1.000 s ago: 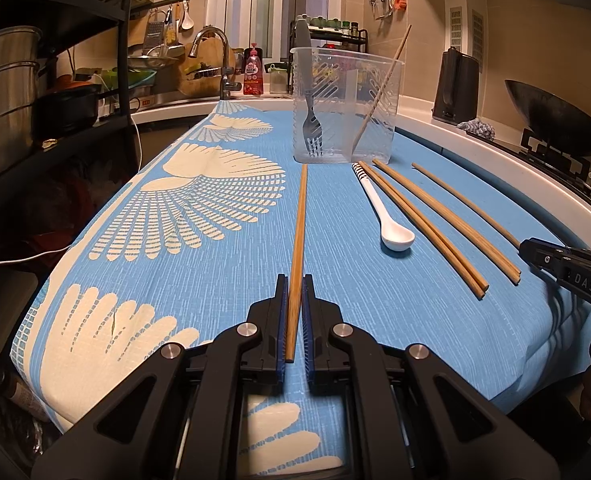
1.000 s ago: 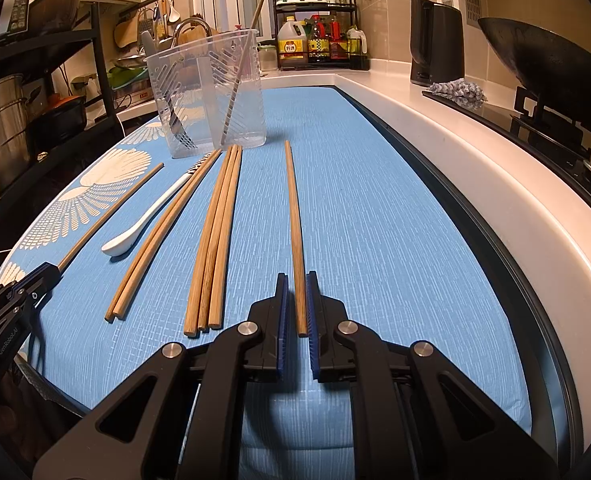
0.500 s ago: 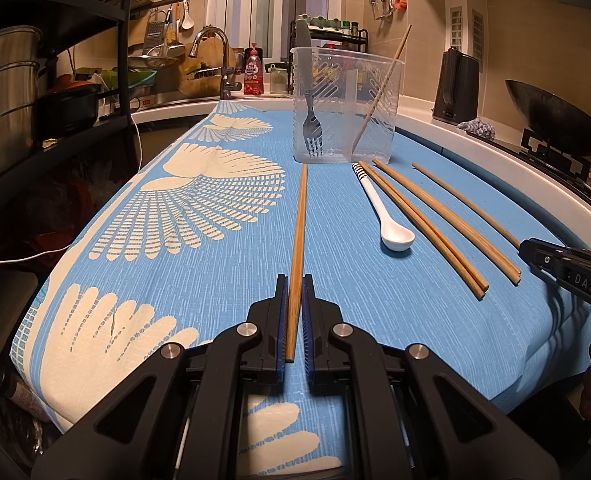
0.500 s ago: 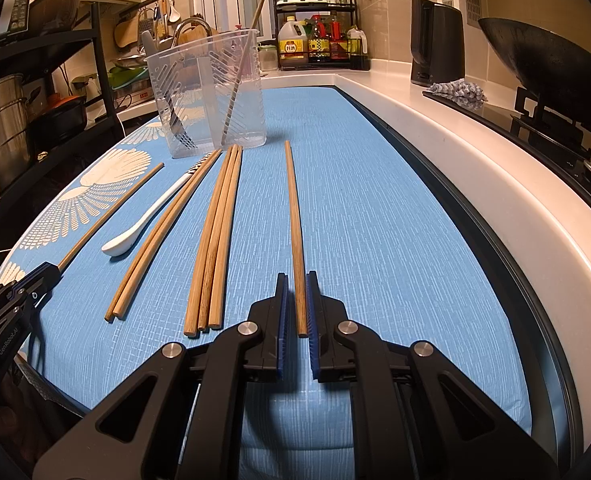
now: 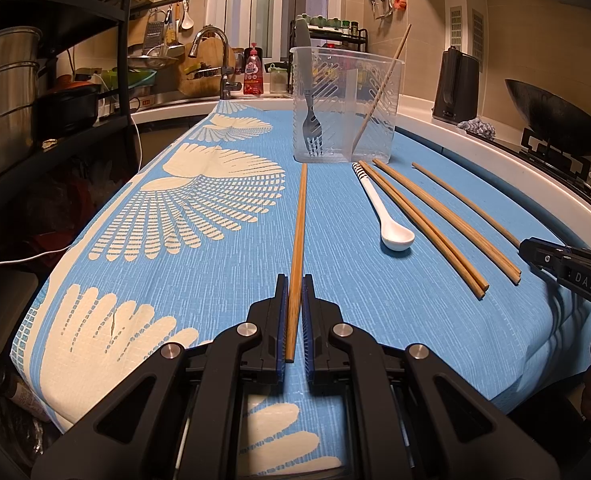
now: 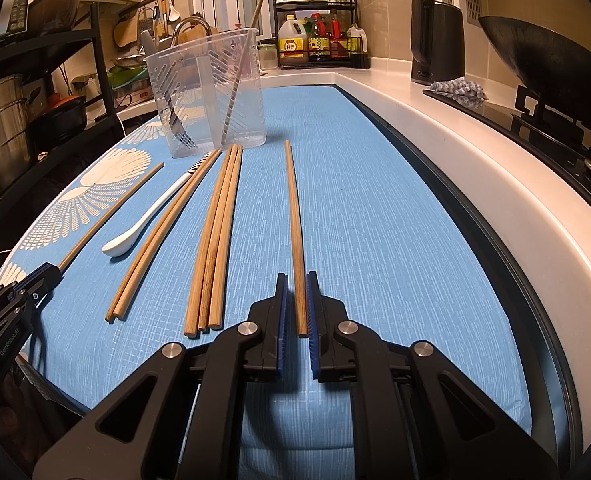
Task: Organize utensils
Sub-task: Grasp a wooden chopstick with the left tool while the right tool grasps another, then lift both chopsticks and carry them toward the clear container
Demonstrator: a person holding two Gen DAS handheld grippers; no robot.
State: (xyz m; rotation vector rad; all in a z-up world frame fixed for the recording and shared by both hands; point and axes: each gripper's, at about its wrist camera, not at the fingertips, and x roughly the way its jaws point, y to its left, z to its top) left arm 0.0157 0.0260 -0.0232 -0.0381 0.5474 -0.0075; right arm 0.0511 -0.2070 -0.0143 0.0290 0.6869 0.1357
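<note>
I've got the left gripper [image 5: 294,280] pinched on one chopstick's [image 5: 298,224] near end & the right gripper [image 6: 296,280] near-closed around another chopstick [image 6: 294,216], both flat on the cloth [image 5: 223,280], aimed at the holder [image 5: 345,104] for drop-in.

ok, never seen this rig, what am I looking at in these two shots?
No robot: a person holds a two-finger claw in each hand, with a fisheye camera looking along its fingers. One picture is from the left claw, one from the right claw. On the blue cloth: a clear holder containing a fork and a leaning chopstick, a white spoon, five loose chopsticks. The left claw straddles a sixth chopstick, fit close, grip unclear; the right claw straddles a seventh chopstick, gap showing, so open.
</note>
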